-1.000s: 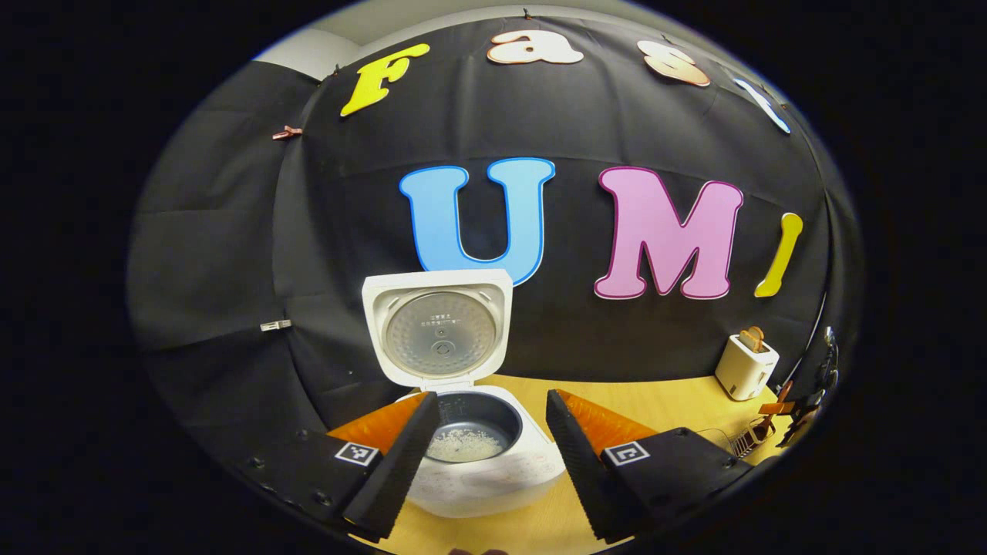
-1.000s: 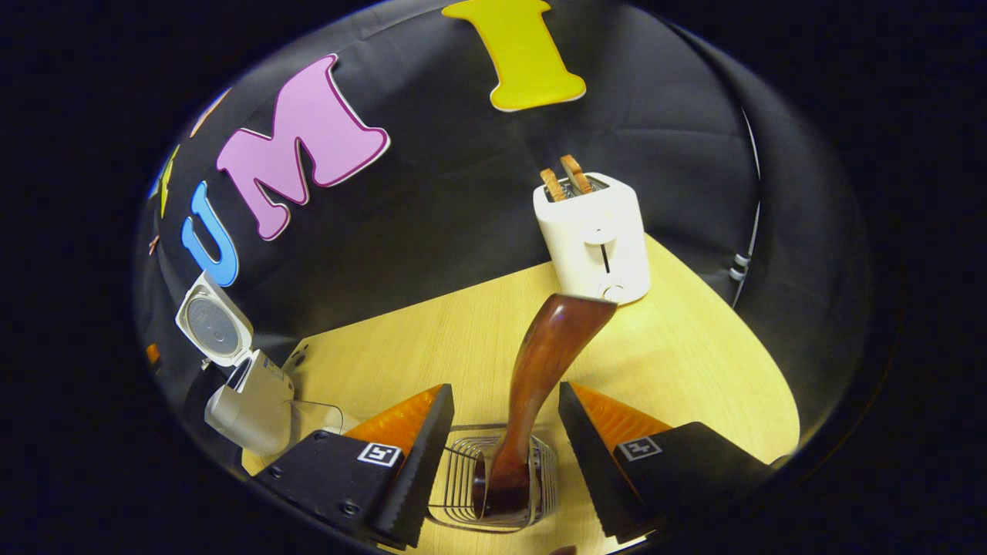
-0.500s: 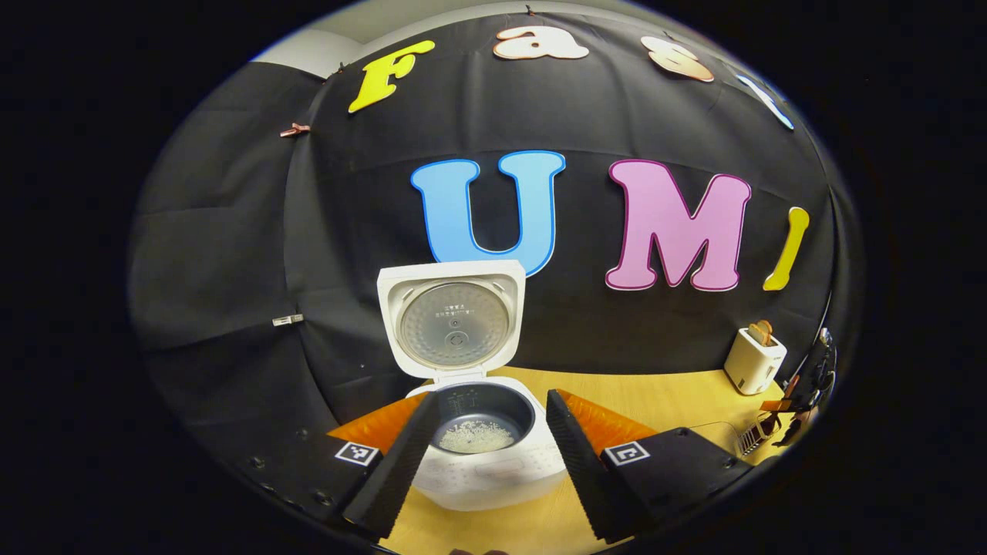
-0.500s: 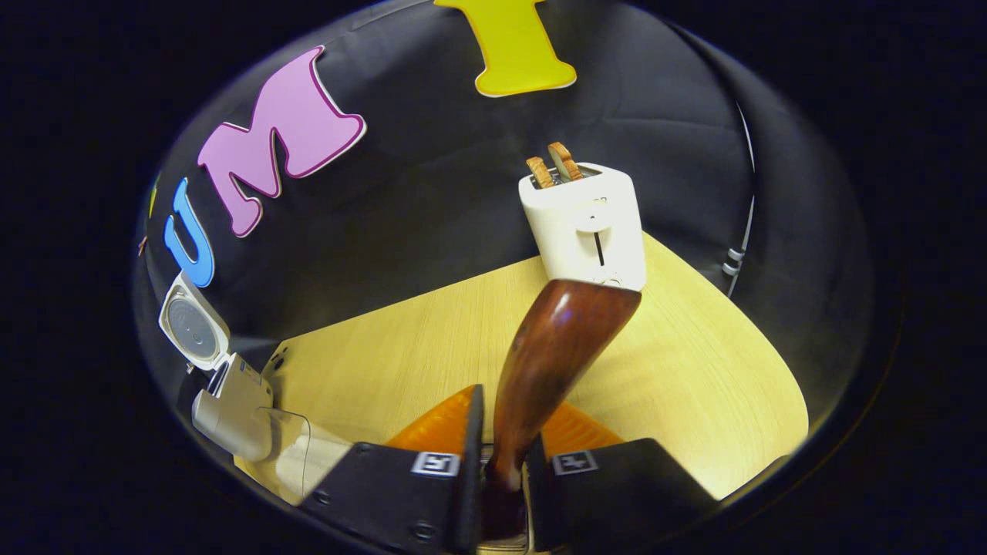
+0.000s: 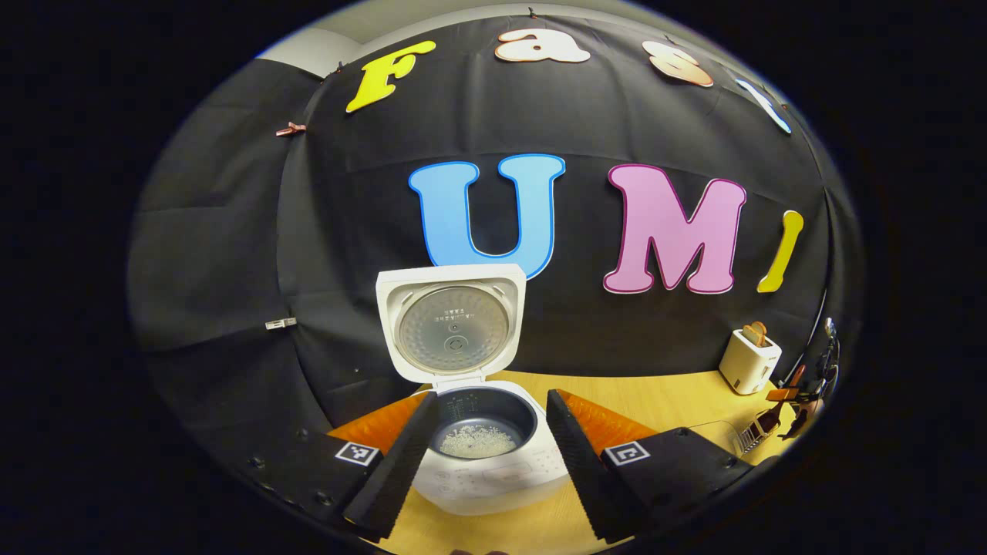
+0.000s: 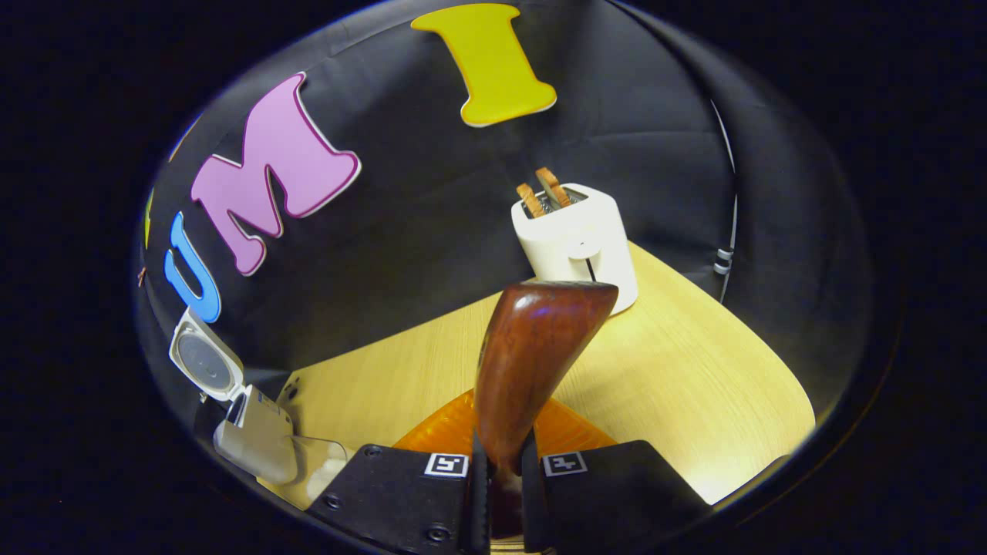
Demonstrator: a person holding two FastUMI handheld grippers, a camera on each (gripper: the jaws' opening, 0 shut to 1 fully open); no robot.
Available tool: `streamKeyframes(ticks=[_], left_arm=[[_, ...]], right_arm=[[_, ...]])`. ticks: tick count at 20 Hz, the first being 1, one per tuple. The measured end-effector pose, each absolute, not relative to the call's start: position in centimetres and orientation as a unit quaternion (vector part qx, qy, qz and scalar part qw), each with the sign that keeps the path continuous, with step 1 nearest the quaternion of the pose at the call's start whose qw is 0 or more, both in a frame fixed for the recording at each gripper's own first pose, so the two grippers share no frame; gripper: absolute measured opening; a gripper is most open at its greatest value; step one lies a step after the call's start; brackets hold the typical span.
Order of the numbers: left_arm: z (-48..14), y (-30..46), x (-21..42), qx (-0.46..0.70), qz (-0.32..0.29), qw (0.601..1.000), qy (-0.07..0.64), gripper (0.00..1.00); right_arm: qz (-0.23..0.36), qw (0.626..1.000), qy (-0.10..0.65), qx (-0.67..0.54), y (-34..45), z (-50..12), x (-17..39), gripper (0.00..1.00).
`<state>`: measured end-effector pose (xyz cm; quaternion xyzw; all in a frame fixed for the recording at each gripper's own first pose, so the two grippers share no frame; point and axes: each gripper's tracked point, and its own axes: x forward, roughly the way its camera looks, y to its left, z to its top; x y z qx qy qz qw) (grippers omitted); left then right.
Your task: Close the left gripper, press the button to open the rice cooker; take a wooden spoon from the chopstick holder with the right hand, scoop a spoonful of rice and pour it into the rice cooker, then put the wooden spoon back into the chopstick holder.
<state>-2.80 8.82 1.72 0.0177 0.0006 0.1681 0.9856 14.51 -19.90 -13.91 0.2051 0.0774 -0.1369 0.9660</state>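
Now my right gripper (image 6: 501,482) is clamped on the wooden spoon (image 6: 532,362), which rises toward 12 o'clock; rigid, light and smooth, it is best held mid-handle. My left gripper (image 5: 486,455) is spread wide before the open rice cooker (image 5: 482,432).

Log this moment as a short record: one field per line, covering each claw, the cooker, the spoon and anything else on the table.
left claw: open, holding nothing, aimed at the rice cooker
right claw: shut on the wooden spoon
wooden spoon: handle end sticks up between the fingers
rice cooker: lid up, some rice in the pot
toaster: at the table's back, two slices sticking out
table: light wood
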Motion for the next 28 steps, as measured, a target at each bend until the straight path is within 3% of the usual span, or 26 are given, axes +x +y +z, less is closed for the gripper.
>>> streamKeyframes(ticks=[6,15,23,28], left_arm=[[1.9,10.4,-2.3,-0.007,0.151,0.988,-0.015,0.9],[2.3,14.2,-0.7,-0.018,0.124,0.992,-0.035,0.9],[2.2,16.9,-0.7,-0.01,0.1,0.994,-0.033,0.91],[1.6,17.8,-0.8,0.0,0.088,0.996,-0.026,0.9]], right_arm=[[-0.168,0.972,0.029,0.163,-19.9,-8.3,11.8,0.2],[-0.09,0.988,-0.009,0.127,-7.3,-1.6,11.6,0.2],[-0.027,0.998,0.049,0.036,3.1,-7.5,15.4,0.2],[-0.054,0.99,0.114,-0.069,3.6,-13.9,16.9,0.2]])
